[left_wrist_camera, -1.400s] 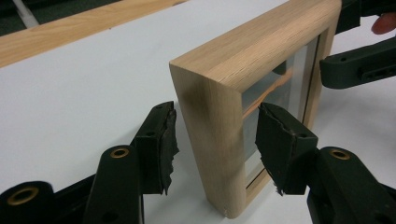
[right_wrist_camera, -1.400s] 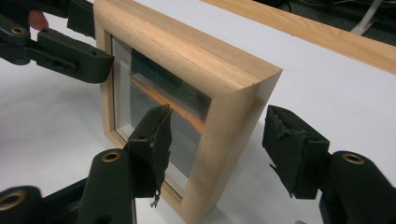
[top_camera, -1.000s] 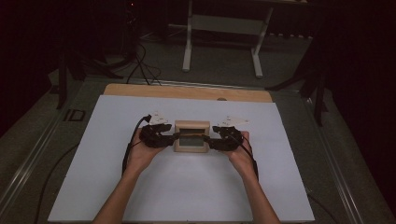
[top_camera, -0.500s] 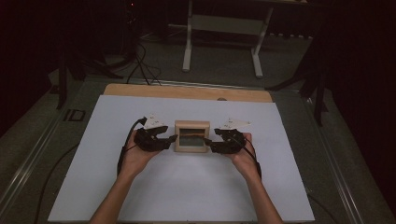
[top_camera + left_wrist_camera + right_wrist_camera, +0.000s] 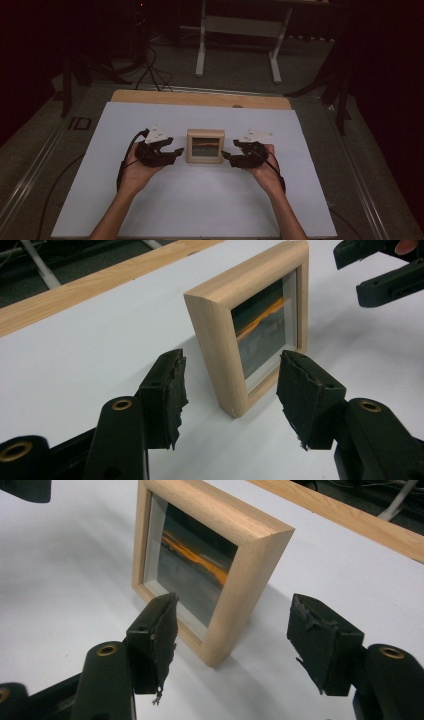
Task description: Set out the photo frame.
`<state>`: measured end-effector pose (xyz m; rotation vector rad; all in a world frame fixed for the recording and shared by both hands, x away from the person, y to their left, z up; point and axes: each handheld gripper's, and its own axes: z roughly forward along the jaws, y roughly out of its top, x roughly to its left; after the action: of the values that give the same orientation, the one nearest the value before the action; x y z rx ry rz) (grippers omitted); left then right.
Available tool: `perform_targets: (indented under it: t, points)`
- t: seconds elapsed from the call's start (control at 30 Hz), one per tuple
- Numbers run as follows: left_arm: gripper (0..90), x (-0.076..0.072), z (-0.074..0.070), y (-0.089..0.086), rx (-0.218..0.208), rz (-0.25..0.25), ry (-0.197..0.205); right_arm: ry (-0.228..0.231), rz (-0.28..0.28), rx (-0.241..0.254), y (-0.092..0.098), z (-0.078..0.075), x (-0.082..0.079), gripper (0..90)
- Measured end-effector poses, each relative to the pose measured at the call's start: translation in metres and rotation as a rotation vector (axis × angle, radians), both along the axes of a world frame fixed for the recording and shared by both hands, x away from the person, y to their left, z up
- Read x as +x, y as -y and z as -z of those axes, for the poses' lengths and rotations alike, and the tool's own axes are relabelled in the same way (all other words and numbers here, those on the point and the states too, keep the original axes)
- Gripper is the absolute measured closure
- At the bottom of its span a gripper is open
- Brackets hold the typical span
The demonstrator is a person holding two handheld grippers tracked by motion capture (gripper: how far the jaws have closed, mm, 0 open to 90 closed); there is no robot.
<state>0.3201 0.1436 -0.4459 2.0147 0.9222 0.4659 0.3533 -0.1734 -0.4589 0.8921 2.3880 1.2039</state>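
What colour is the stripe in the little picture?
Orange, running across a dark grey-blue picture in a pale wooden frame. The right gripper view shows it best.

Left gripper [image 5: 230,395] gapes, just opened, before upright wooden frame [image 5: 220,335].

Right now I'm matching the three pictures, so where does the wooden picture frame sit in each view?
High view: wooden picture frame stands mid-table between the two grippers.
Left gripper view: upper centre, just beyond the open jaws.
Right gripper view: upper centre, its near corner between the open jaws.
Shared landmark: the table's wooden edge strip.
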Motion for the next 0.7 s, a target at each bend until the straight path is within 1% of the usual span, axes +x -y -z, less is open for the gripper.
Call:
perform_targets:
  t: [0.33, 0.47, 0.57, 0.6, 0.7]
  points:
    - [44.5, -0.013, -0.001, -0.011, 0.016, 0.003, 0.003, 0.006, -0.013, -0.030, 0.008, 0.001, -0.009, 35.2]
    - [44.4, -0.019, 0.000, -0.015, 0.019, 0.000, 0.005, 0.004, -0.008, -0.032, 0.013, 0.002, -0.012, 35.1]
    - [44.3, -0.021, 0.001, -0.018, 0.030, 0.002, 0.007, 0.003, -0.009, -0.036, 0.015, 0.003, -0.014, 35.0]
    - [44.3, -0.025, 0.002, -0.021, 0.038, 0.000, 0.007, 0.004, -0.009, -0.035, 0.016, 0.004, -0.015, 34.9]
    - [44.3, -0.028, 0.003, -0.025, 0.038, -0.007, 0.005, -0.001, -0.010, -0.042, 0.021, 0.006, -0.020, 34.5]
